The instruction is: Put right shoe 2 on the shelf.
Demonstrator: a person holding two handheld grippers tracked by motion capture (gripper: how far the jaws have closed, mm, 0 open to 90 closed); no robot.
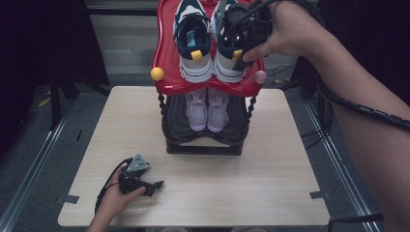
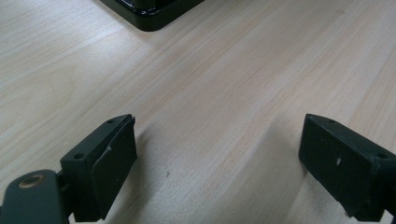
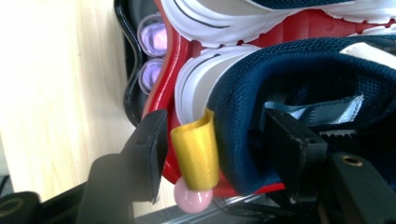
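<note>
A pair of navy and white sneakers stands on the red top tray (image 1: 167,58) of a small shoe rack. My right gripper (image 1: 241,36) is at the heel of the right sneaker (image 1: 227,65). In the right gripper view its jaws (image 3: 219,135) straddle the navy heel collar (image 3: 289,70). One jaw is inside the shoe and the other is outside, beside the yellow pull tab (image 3: 196,154), with a small gap, so it is open. My left gripper (image 1: 155,187) rests on the table at the front left. Its jaws (image 2: 217,158) stand wide open with nothing between them.
A pair of pale purple shoes (image 1: 207,108) sits on the black lower shelf (image 1: 203,145) under the tray. Yellow (image 1: 156,74) and pink (image 1: 260,76) balls cap the tray's front corners. The light wooden table (image 1: 270,183) has free room in front of the rack.
</note>
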